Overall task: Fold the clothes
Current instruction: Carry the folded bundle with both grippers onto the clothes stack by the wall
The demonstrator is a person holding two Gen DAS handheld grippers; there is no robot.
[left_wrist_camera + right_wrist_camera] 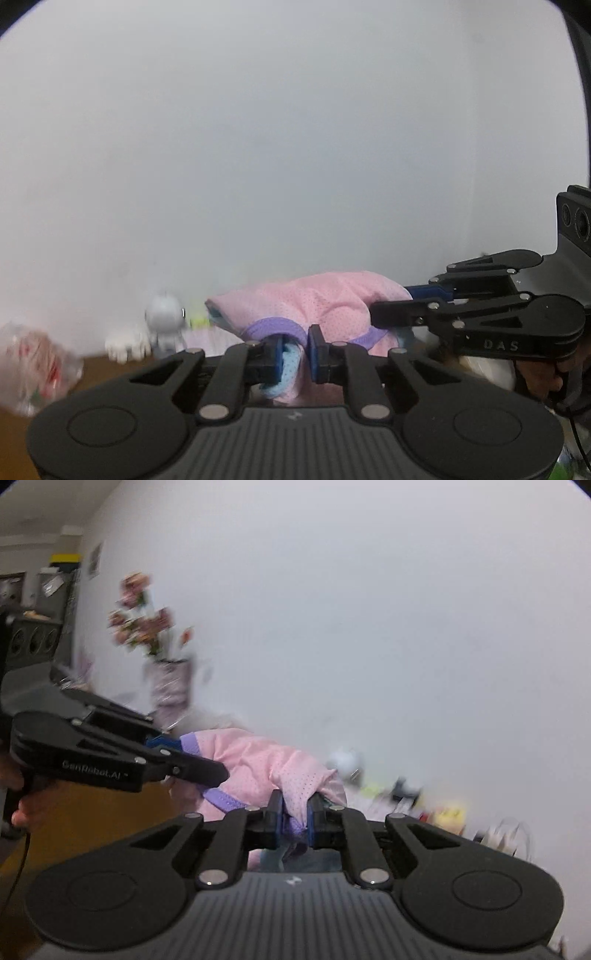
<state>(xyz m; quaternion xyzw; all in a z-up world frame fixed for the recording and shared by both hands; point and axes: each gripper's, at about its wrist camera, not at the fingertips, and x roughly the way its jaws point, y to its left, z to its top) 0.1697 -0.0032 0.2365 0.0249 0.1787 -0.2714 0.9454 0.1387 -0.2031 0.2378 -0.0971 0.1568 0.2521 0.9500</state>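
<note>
A pink mesh garment (317, 302) with purple trim and a light blue part hangs bunched between both grippers, lifted in front of a white wall. My left gripper (297, 354) is shut on its purple-trimmed edge and blue fabric. My right gripper (295, 819) is shut on another part of the pink garment (258, 764). The right gripper also shows in the left wrist view (410, 306), at the right, clamped on the cloth. The left gripper shows in the right wrist view (192, 758), at the left, clamped on the purple trim.
A brown table (107, 373) lies below. On it stand a small white figure (166, 321), a white toy (125, 345) and a crinkled plastic bag (33, 365). A vase of pink flowers (166, 664) stands by the wall, with blurred clutter (424, 801) at the right.
</note>
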